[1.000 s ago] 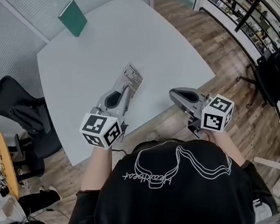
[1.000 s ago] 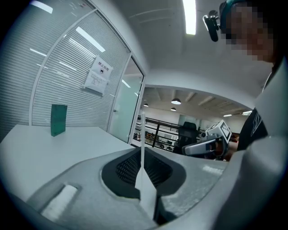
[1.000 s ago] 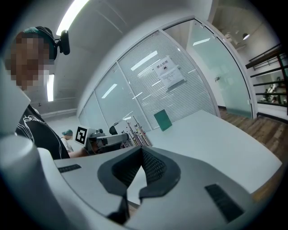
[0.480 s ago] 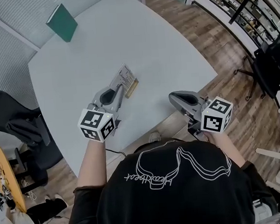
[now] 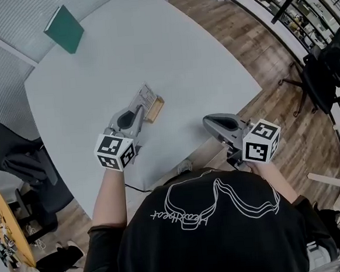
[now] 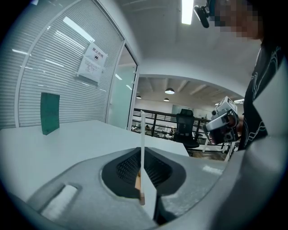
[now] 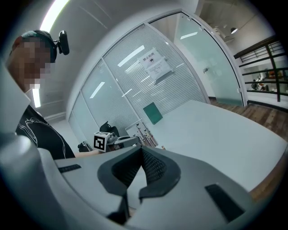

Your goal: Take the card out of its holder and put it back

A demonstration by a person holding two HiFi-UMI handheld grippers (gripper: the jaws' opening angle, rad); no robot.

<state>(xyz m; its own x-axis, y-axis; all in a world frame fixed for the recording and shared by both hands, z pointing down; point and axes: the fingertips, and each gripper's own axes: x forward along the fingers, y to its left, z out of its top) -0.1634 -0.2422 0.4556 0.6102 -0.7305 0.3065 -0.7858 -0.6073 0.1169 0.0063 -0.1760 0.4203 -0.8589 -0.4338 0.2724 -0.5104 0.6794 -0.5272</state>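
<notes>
My left gripper (image 5: 137,111) (image 6: 142,177) is shut on a thin white printed card (image 5: 144,97), which shows edge-on (image 6: 142,134) between the jaws in the left gripper view. A tan wooden holder (image 5: 154,109) sits at the card's lower edge, and a sliver of it (image 6: 137,182) shows down between the pads. Whether the card sits in its slot I cannot tell. Over the table's near edge my right gripper (image 5: 211,122) (image 7: 137,179) hangs shut with nothing in it. From the right gripper view the left gripper (image 7: 114,141) and the card (image 7: 147,137) appear against the wall.
The grey table (image 5: 193,60) carries a green book (image 5: 63,29) (image 6: 49,112) propped upright at its far left corner. A black office chair (image 5: 10,157) stands left of the table, another (image 5: 323,73) at the right on the wood floor.
The left gripper with the card has drawn slightly toward the table's left, and the card has turned so the wooden holder shows more. The right gripper has barely moved.
</notes>
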